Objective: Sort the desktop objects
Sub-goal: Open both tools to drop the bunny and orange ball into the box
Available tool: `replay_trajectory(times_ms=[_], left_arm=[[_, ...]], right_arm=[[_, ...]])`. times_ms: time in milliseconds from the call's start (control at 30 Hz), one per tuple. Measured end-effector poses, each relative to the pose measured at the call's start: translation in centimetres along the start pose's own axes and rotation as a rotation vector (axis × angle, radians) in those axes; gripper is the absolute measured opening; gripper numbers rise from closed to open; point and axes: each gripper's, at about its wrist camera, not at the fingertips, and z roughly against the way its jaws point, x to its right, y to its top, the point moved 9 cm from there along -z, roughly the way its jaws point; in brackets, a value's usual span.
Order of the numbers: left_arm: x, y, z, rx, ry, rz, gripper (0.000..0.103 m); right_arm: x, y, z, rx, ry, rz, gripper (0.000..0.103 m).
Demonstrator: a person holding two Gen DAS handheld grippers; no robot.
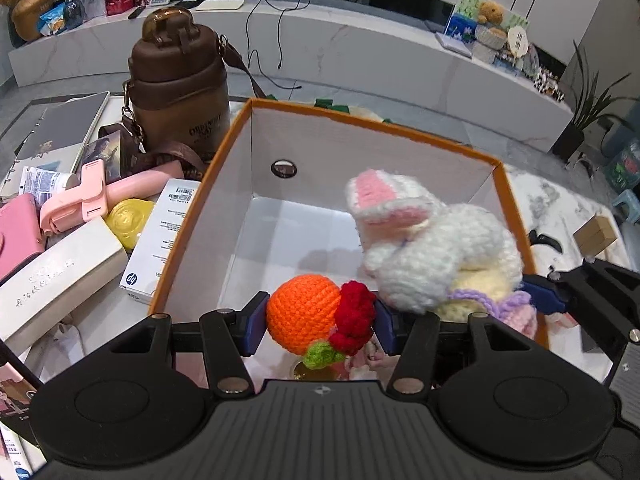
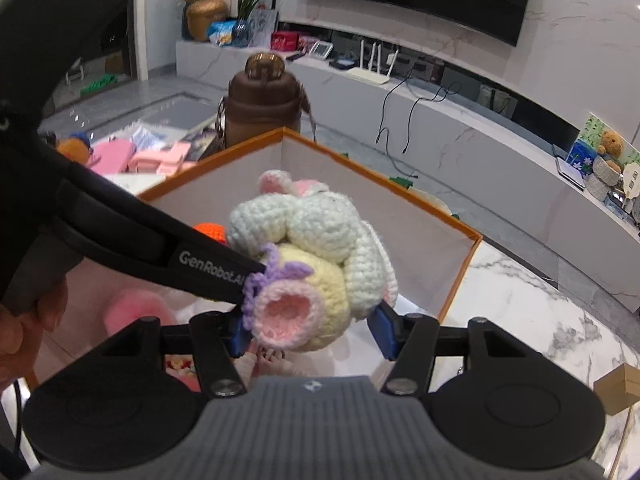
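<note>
- Now the left gripper [image 1: 316,322] is clamped on an orange crochet ball [image 1: 304,314] with red and green trim, held over the near edge of the orange-rimmed box [image 1: 400,126].
- Beside it, the right gripper [image 2: 312,330] pinches a white crochet bunny [image 2: 316,256], also above the box.
- Left of the box stand a brown bottle [image 1: 180,88] and a white carton [image 1: 160,240].

Two crochet toys [image 1: 316,312] [image 1: 432,248], one box [image 1: 360,120], one bottle [image 1: 180,84] — perhaps three books [image 1: 60,284].
</note>
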Motion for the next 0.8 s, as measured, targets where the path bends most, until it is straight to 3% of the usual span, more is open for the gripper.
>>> replay_trajectory(times_ms=[633, 800], left_arm=[[-1.0, -1.8, -2.8, -0.144, 0.017, 0.03, 0.063], [-1.1, -2.3, -3.4, -0.184, 0.037, 0.042, 0.064]], right_arm=[[-0.8, -1.4, -3.0, -0.131, 0.007, 0.085, 0.062], [-0.9, -1.7, -2.8, -0.146, -0.008, 0.108, 0.067]])
